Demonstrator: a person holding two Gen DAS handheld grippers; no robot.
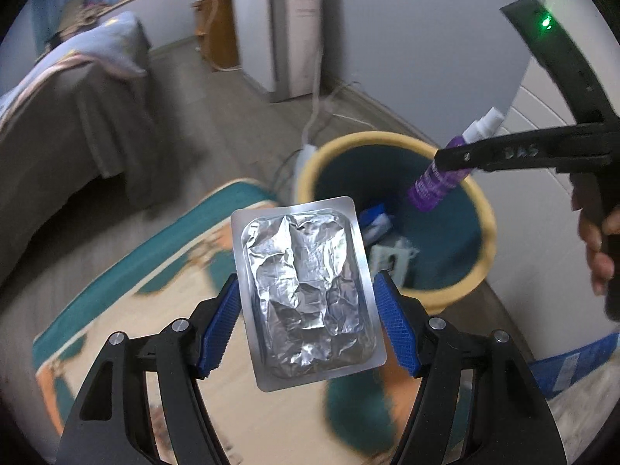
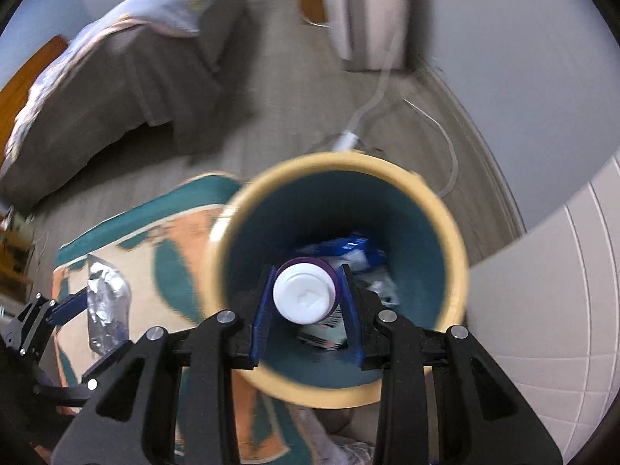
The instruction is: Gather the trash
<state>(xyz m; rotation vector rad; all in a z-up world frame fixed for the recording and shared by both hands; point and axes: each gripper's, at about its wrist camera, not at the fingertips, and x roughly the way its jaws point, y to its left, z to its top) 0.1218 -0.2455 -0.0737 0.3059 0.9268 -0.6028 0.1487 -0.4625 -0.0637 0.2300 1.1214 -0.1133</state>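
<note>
The left tongs (image 1: 306, 317) grip a flat silver foil blister pack (image 1: 306, 294) by its two long edges, the blue pads pressed against either side. Its rim is smooth with rounded corners; the middle is crumpled, torn foil. It hangs above a teal, cream and orange rug (image 1: 155, 310), just near and left of the waste bin (image 1: 480, 201).

The right tongs (image 2: 306, 294) are clamped narrowly on a purple bottle with a white cap (image 2: 304, 294), the cap facing the camera. In the left wrist view the same bottle (image 1: 434, 182) tilts above the right part of the bin's mouth, cap up and to the right, and a hand (image 1: 596, 248) grips the handle at the far right edge.

The bin has a yellow rim and a teal inside. At its bottom lie blue and white wrappers (image 2: 356, 252) and some pale crumpled packaging (image 1: 391, 255); details are blurred.

Beyond the bin a white power strip (image 1: 306, 151) and cables lie on the grey floor (image 1: 232, 124). A bed (image 1: 69, 97) with a grey cover and pale blue bedding stands far left, a white cabinet (image 1: 271, 31) against the far wall, and a white panelled unit (image 2: 542, 290) to the right.
</note>
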